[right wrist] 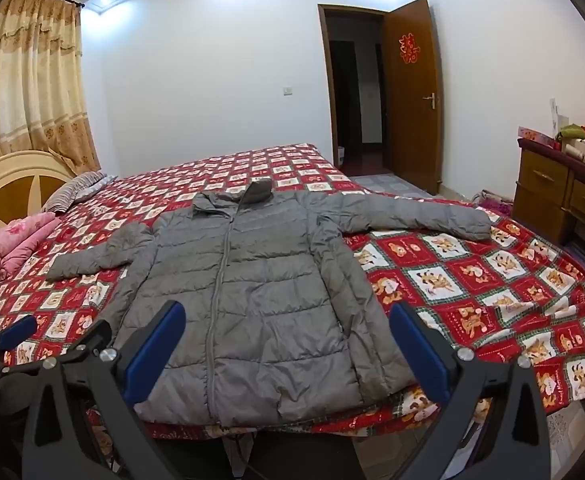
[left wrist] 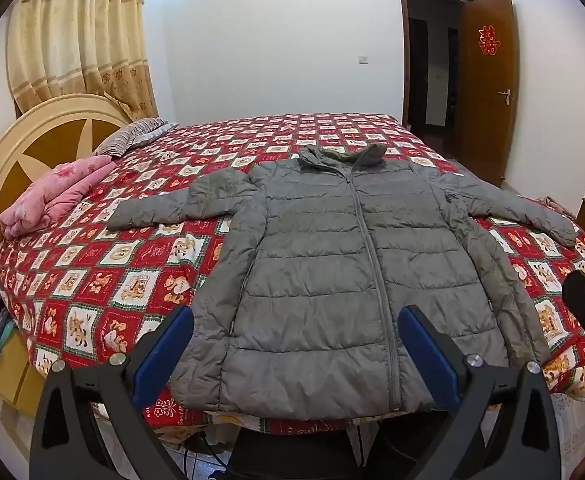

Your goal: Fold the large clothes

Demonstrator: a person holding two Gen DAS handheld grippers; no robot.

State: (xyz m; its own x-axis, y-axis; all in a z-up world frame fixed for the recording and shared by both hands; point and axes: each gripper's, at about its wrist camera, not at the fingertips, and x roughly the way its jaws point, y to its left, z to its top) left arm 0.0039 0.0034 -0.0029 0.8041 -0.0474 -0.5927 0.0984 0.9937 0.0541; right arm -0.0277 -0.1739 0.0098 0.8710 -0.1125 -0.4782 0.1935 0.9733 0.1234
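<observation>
Jacket (left wrist: 344, 280), grey and quilted, lies flat and zipped on the bed (left wrist: 92, 280), its long axis running straight away from me: hem at the near edge, collar at the far end, both sleeves spread out sideways. Starting on the left, the pink folded quilt (left wrist: 52, 200) and the striped pillow (left wrist: 132, 136) sit near the headboard, well apart from the left sleeve (left wrist: 164, 208), so nothing blocks a fold from that side. My left claw (left wrist: 294, 354) hovers spread wide and holding nothing, just short of the hem, with the zipper line between its blue pads. That makes it the nearer one to the left sleeve and left hem corner. Moving right, my right claw (right wrist: 286, 354) is likewise wide apart and empty, poised over the hem's right half, closer to the right sleeve (right wrist: 420, 216), which reaches toward the wooden dresser (right wrist: 552, 188). I judge no fold has begun; the sleeves likely come in first, each claw taking its own side.
</observation>
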